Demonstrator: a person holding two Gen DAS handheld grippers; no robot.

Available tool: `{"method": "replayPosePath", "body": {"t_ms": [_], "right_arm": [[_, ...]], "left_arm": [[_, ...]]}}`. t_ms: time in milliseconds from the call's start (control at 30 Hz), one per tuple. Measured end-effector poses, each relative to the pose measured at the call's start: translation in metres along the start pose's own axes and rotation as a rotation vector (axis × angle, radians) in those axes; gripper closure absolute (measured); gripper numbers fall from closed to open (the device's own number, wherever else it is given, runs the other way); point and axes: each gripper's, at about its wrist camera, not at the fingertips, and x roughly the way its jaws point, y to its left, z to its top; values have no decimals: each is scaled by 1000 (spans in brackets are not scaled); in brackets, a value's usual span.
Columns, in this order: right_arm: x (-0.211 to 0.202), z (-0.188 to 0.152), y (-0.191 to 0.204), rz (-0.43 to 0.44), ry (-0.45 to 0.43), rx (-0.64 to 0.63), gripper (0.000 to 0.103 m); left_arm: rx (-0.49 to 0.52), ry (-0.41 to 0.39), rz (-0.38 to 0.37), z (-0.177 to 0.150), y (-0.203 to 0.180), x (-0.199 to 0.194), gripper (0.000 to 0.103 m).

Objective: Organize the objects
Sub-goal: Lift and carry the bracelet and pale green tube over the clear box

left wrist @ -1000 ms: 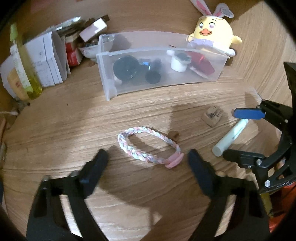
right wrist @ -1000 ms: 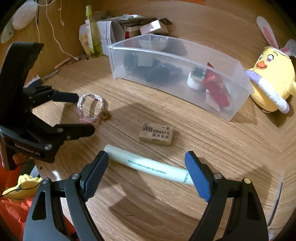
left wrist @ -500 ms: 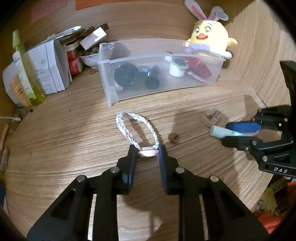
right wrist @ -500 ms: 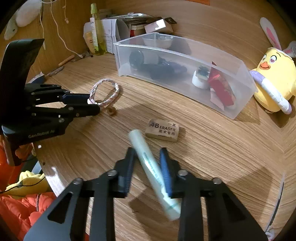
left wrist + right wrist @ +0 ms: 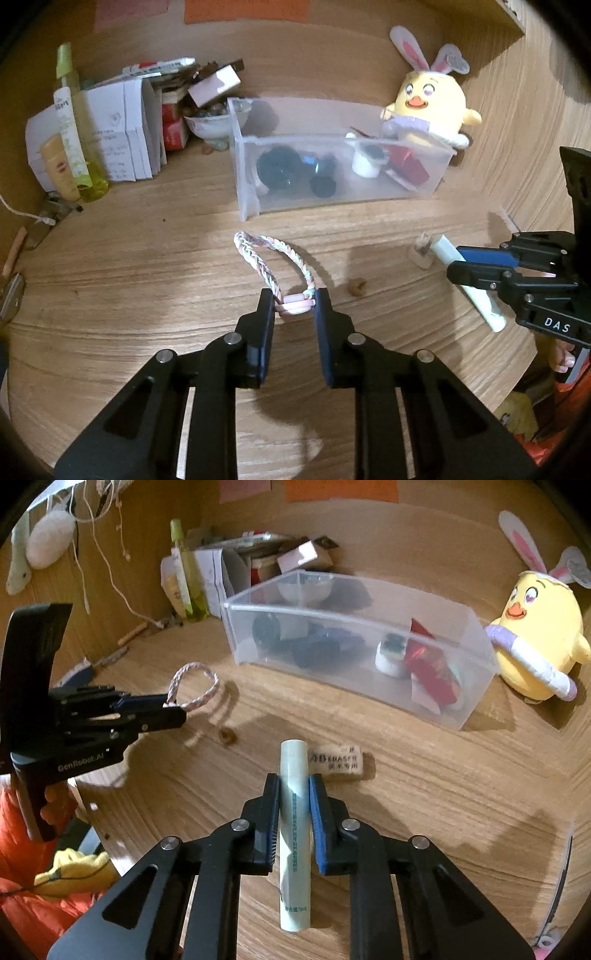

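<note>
Left gripper [image 5: 293, 301]: we pinch the braided bracelet [image 5: 271, 264] by its pink clasp
Right gripper [image 5: 294, 788]: we clamp the pale green tube [image 5: 293, 834]

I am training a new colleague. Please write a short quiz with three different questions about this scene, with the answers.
1. True or false: the left gripper is shut on the braided bracelet.
2. What does the right gripper hold?
A. the 4B eraser
B. the pale green tube
C. the chick plush
3. Fill in: the eraser lies in front of the clear plastic ____.

Key: 1 true; 2 B; 3 bin.
</note>
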Motion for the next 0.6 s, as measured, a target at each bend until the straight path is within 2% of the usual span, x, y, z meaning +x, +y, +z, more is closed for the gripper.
{"method": "replayPosePath", "body": {"t_ms": [600], "right_arm": [[-28,29,-9,18,-152,49,89]], "left_arm": [[-20,-124,-28,34,-9,-26,82]]}}
